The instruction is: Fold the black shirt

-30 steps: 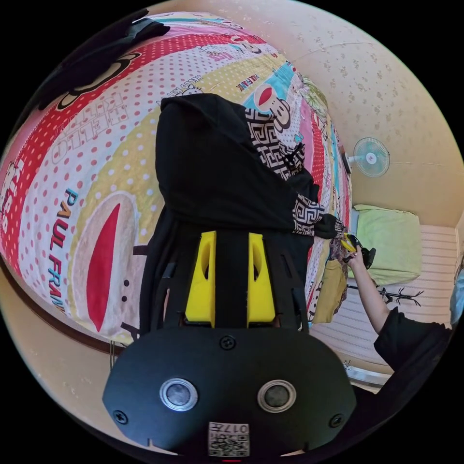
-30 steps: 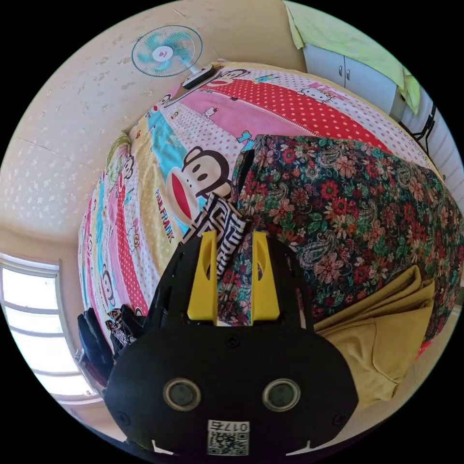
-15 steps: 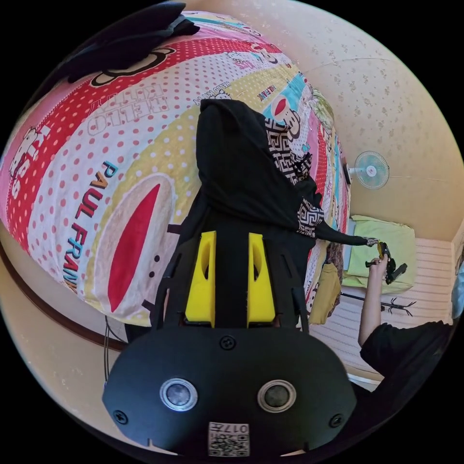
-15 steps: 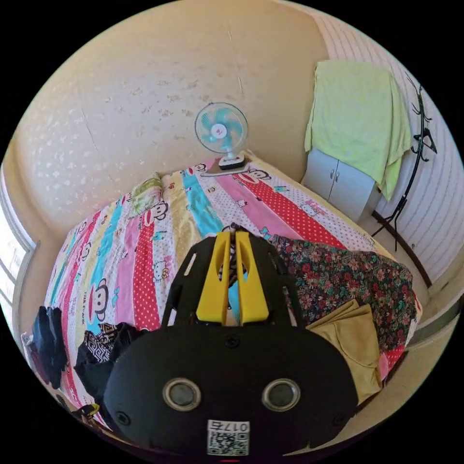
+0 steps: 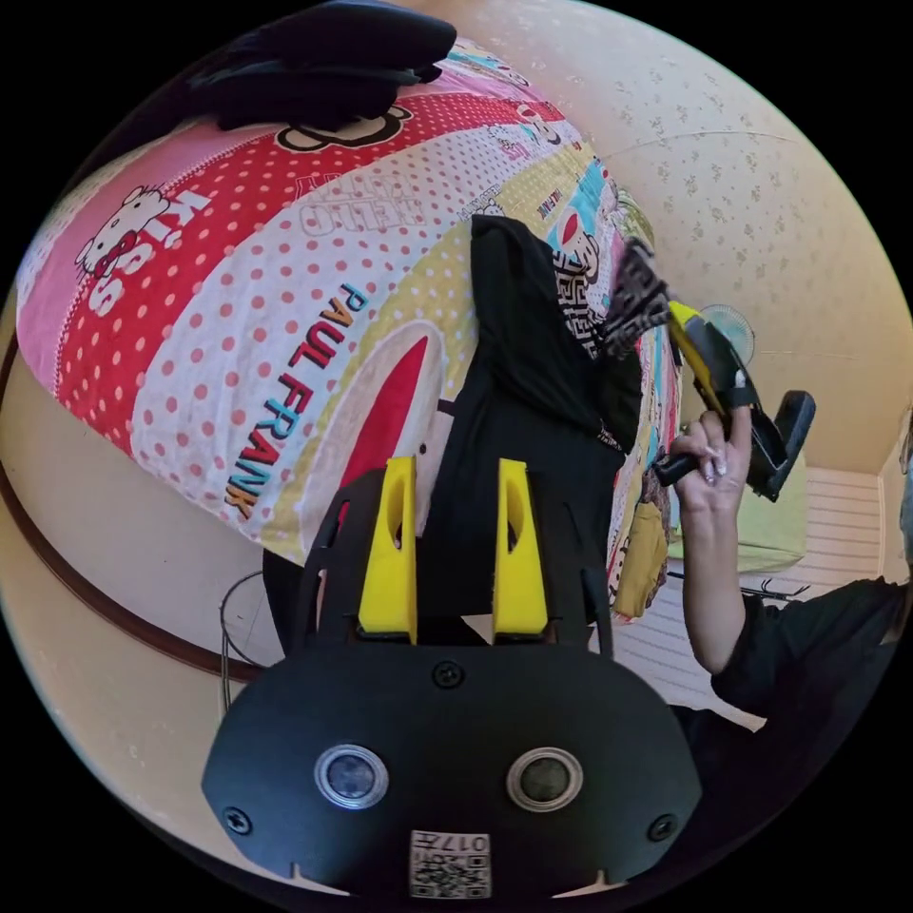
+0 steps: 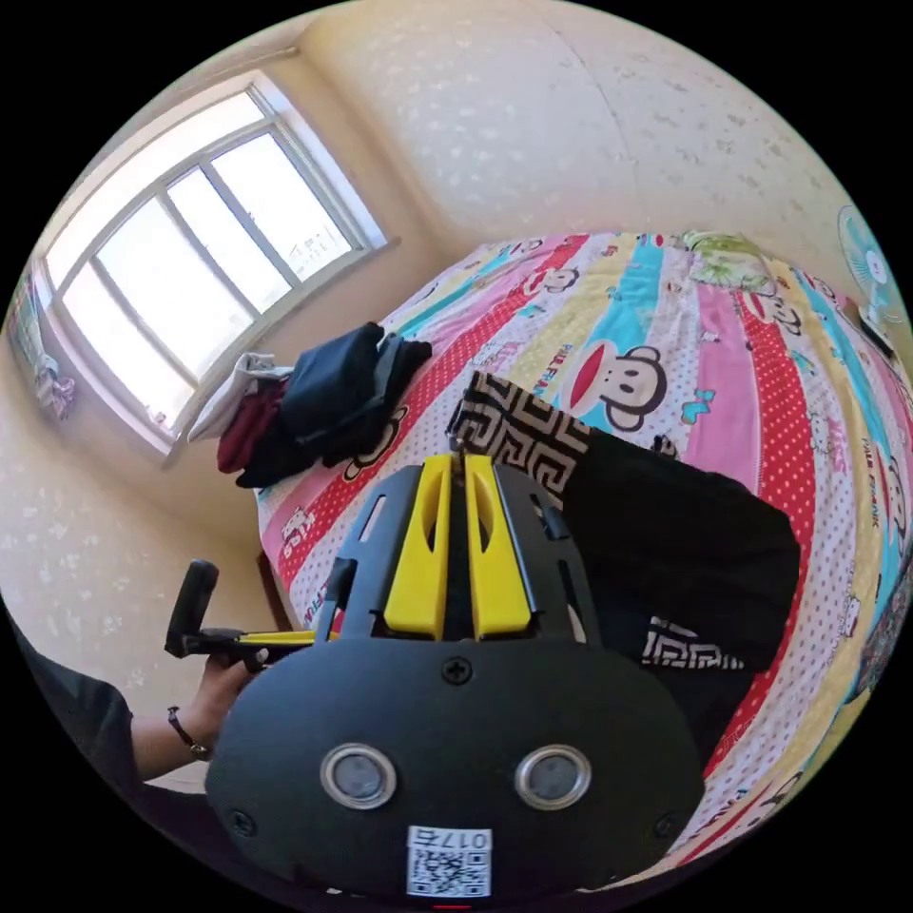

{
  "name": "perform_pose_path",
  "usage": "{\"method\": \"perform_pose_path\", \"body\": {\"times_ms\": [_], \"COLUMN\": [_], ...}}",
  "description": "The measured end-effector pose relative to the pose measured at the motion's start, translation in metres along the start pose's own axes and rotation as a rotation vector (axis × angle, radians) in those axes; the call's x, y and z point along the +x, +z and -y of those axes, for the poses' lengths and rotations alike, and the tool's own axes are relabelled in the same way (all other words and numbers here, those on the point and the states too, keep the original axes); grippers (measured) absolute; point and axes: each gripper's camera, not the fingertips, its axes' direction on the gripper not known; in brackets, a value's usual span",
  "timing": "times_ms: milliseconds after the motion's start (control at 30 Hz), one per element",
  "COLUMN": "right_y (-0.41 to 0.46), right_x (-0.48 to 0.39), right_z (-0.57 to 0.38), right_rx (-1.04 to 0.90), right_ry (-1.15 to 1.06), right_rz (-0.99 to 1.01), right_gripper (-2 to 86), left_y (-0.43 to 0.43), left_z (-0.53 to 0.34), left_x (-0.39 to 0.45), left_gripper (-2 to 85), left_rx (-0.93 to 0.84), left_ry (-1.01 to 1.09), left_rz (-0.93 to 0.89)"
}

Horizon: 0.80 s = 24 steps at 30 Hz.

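The black shirt point(image 6: 680, 547) lies on the bed point(image 6: 732, 380), its patterned sleeve point(image 6: 518, 428) lifted over the body. The right tongs point(image 6: 459, 463) are clenched on the sleeve edge; the left tongs point(image 5: 456, 533) straddle the hem with jaws parted, apparently released. Recommended: lay the sleeve flat across the body, edges aligned, before letting go.

Daylight enters through the window point(image 6: 181, 276), whose panes you see blown out to near white. The walls and bedspread point(image 6: 723, 342) are evenly bright, with only soft shadows. Both fisheye views bend straight lines strongly toward their black circular borders. You get sharp focus throughout, with no evident motion blur.
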Motion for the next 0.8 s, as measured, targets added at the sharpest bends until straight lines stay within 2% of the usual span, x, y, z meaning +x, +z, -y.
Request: {"method": "perform_pose_path", "body": {"times_ms": [67, 233, 300, 367, 400, 433, 533, 700, 800], "right_y": [-0.001, -0.041, -0.057, -0.055, -0.049, -0.051, -0.071, -0.129, -0.124], "right_x": [0.012, 0.090, 0.134, 0.156, 0.166, 0.168, 0.177, 0.211, 0.248], "right_z": [-0.019, -0.084, -0.123, -0.148, -0.162, -0.165, -0.154, -0.094, -0.059], "right_rx": [-0.041, -0.223, -0.366, -0.510, -0.612, -0.604, -0.533, -0.176, -0.100], "right_ry": [-0.018, 0.191, 0.338, 0.371, 0.392, 0.406, 0.473, 0.562, 0.559], "right_rz": [0.025, -0.345, -0.497, -0.487, -0.414, -0.384, -0.189, -0.029, -0.074], "right_gripper": [5.3, 7.7, 9.0, 9.4, 9.1, 8.2, 3.2, 2.0, 2.9], "left_y": [-0.004, 0.009, 0.011, 0.010, 0.012, 0.016, 0.012, -0.036, -0.042], "left_z": [-0.006, -0.011, -0.011, -0.012, -0.013, -0.013, -0.008, 0.037, 0.080], "left_x": [-0.011, -0.030, -0.030, -0.027, -0.024, -0.020, -0.007, 0.010, 0.009], "left_gripper": [13.5, 13.8, 13.5, 12.4, 9.4, 4.6, 0.2, -0.3, 0.9], "left_rx": [-0.009, -0.050, -0.045, -0.059, -0.097, -0.160, -0.227, -0.086, -0.013], "left_ry": [0.011, 0.034, 0.022, 0.030, 0.037, 0.059, 0.109, 0.137, 0.126], "left_rz": [-0.013, -0.041, -0.034, -0.022, -0.010, -0.022, -0.150, -0.187, -0.160]}}
